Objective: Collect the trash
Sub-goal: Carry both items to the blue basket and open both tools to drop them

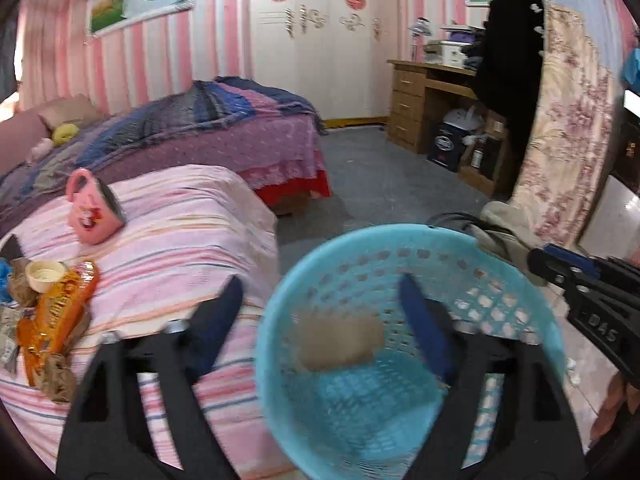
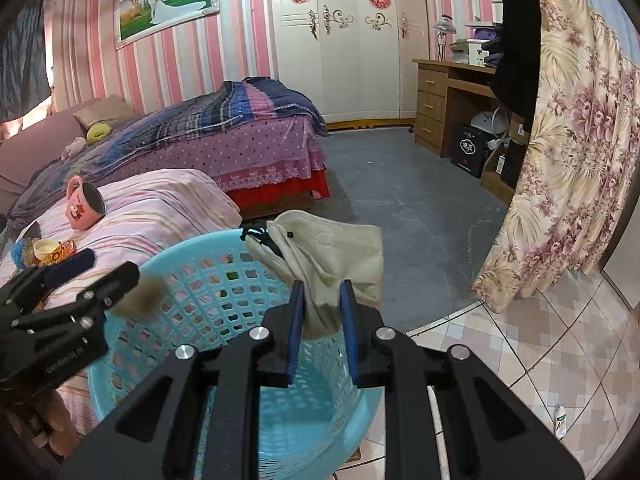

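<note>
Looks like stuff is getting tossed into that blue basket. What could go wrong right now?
1. The brown scrap is blurred in mid-air over the blue basket; it could glance off the rim onto the striped bedcover.
2. The right gripper pinches the beige cloth by one end, so the cloth could slip out and land outside the basket.

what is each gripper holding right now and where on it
The right gripper pinches a beige cloth face mask at its lower edge, over the light blue plastic basket. The left gripper holds nothing; a blurred brown scrap is loose between its open jaws.
</note>
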Demonstrator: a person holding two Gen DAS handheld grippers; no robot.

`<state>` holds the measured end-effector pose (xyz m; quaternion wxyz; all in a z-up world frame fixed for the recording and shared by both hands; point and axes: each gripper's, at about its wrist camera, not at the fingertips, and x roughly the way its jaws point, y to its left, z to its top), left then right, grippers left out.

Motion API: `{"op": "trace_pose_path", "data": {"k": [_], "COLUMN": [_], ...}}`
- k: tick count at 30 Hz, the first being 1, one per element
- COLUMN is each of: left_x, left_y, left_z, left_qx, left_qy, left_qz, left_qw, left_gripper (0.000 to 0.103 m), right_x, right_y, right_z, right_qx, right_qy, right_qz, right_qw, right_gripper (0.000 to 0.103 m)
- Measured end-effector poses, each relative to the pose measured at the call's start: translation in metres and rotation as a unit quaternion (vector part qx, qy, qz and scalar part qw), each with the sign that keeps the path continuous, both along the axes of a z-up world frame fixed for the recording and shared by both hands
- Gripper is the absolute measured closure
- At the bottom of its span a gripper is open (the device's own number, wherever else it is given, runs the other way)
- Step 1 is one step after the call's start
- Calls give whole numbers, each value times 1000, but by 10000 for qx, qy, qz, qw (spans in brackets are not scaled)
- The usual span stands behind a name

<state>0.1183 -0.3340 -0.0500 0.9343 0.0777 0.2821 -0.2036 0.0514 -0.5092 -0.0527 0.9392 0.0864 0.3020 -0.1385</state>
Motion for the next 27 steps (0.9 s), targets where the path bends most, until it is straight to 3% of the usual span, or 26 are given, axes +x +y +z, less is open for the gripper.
{"op": "trace_pose_path", "data": {"k": [9,10,13,20,27], "left_x": [16,16,17,17,15], "left_y": [53,59,74,112,158], "left_z": [8,10,15,23,33], "left_qx": [28,16,-3,-2,83], "left_qy": [-137,-149,-188,-276,-387], "left_qz": [381,417,556,821,1080], "left_qw": [9992,9990,9983,9962,9934], "left_gripper": [6,6,6,6,6], "right_x": [6,7,10,17,25], "right_y": [10,13,20,30,51], "right_z": [-4,-5,-8,-7,5], "right_qx": [-39,-73,-141,-311,-354], "right_qy": [-17,-31,-9,86,-28], "right_qz": [3,-4,-44,-229,-375], "right_qw": [10000,10000,9999,9992,9987], "right_gripper": [80,75,32,11,7]}}
